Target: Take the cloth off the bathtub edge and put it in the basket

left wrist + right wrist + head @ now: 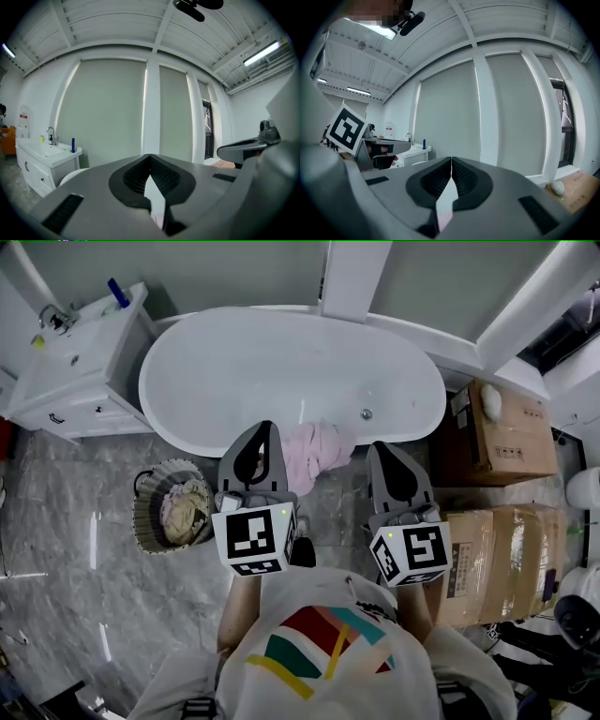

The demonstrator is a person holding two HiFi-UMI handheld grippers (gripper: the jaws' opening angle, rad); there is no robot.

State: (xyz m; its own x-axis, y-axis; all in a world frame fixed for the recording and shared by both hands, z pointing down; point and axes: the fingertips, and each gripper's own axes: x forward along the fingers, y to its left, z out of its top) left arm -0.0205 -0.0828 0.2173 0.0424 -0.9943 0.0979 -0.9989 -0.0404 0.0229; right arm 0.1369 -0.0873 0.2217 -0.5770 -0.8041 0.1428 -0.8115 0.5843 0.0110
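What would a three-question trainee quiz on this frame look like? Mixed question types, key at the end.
1. True or false: the pink cloth already lies in the basket.
2. The left gripper and right gripper have jaws that are: A) shut, empty; B) shut on the cloth; C) wide open.
3. Fill in: in the head view, the basket stands on the floor to the ___ of the cloth.
Key: 1 false (it is draped on the bathtub edge); 2 A; 3 left.
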